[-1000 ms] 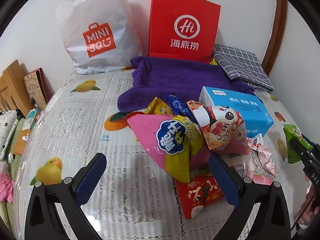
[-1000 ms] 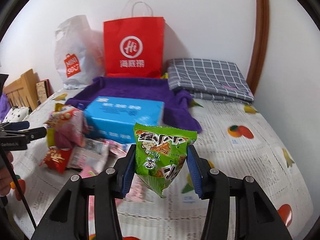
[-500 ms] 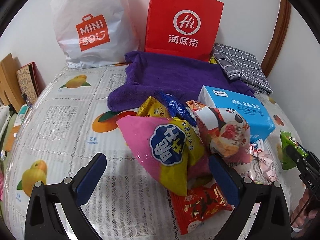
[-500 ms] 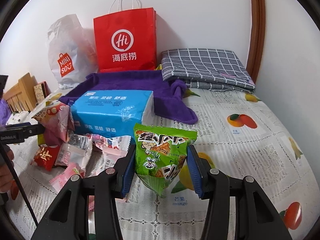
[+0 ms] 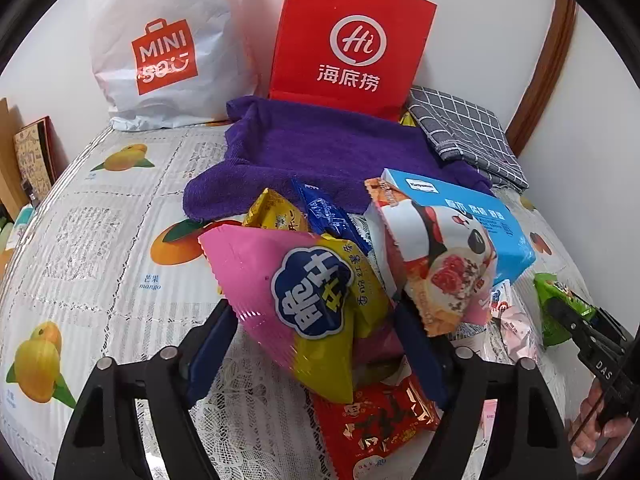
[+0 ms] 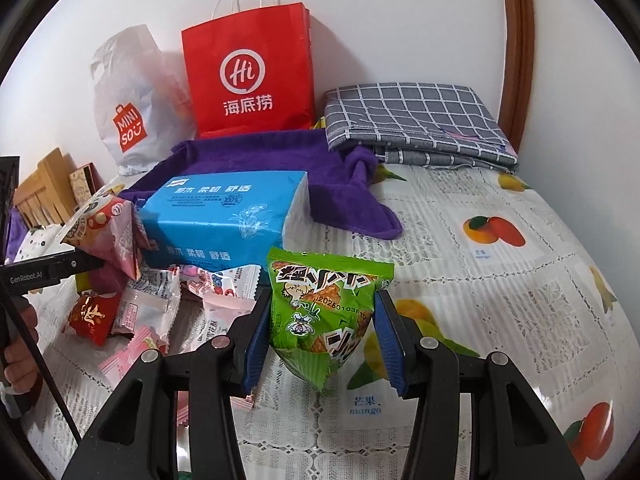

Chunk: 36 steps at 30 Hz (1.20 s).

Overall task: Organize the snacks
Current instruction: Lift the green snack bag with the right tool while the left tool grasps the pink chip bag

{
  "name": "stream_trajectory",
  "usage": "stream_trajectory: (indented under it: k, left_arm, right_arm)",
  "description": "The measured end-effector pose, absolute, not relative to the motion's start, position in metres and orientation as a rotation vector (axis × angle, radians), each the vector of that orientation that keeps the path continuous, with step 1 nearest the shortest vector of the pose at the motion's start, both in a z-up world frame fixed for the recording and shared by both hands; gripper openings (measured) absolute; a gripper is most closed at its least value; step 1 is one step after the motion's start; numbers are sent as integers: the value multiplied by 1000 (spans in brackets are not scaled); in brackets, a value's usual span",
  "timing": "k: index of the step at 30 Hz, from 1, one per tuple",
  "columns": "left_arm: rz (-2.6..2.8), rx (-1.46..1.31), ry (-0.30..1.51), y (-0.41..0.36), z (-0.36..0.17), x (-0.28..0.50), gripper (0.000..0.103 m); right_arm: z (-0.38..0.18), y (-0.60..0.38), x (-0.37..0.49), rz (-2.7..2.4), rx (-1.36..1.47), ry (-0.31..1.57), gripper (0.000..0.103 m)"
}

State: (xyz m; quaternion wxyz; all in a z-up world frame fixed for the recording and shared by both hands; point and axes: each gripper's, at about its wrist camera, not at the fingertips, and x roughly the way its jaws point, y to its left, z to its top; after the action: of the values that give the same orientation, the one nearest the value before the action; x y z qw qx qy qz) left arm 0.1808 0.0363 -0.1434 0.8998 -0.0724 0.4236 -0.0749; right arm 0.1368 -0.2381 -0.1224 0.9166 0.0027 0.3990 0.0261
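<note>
A pile of snack packets lies on the fruit-print tablecloth (image 5: 100,240). My left gripper (image 5: 316,344) has closed in around the pink and yellow chip bag (image 5: 304,304); its blue pads touch the bag's sides. A panda-print bag (image 5: 436,256), a red packet (image 5: 380,420) and a blue tissue pack (image 5: 480,216) lie beside it. My right gripper (image 6: 320,340) is shut on a green snack bag (image 6: 324,312) and holds it just above the cloth, right of the pile. The green bag also shows in the left wrist view (image 5: 556,304).
A red paper bag (image 6: 248,72) and a white plastic bag (image 6: 132,104) stand against the back wall. A purple towel (image 6: 256,160) lies in front of them, a folded grey checked cloth (image 6: 412,120) at back right. Small pink packets (image 6: 148,308) lie scattered.
My left gripper has moved forward onto the pile and its jaws have narrowed around the pink and yellow chip bag. My right gripper has carried the green bag forward and slightly left.
</note>
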Motion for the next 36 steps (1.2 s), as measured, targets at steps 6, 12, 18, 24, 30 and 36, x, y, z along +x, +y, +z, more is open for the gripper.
stream_trajectory:
  k: [6,12,18,24,30,36]
  left_arm:
    - [-170,-158,873,37,-143,180,69]
    - [-187,-177,875,38,-144,178,62]
    - [-191,-174,870,39,-143,173,59]
    - [-190,-193,860,49,-135,164,57]
    - [-188,-206,843,58,-122,152,57]
    - [-181,-220,820,65,-110,138,57]
  right_arm:
    - [-127,-241,142,51,23,856,49]
    - [-131,-242,145,45,23,874,49]
    - [-130,-240,145,34,6,871,49]
    - [-125,-238,140,38,-7,839,49]
    - [-117,-232,130,-22,-69,782,49]
    - [-107,-222,119,-35,-119,767,49]
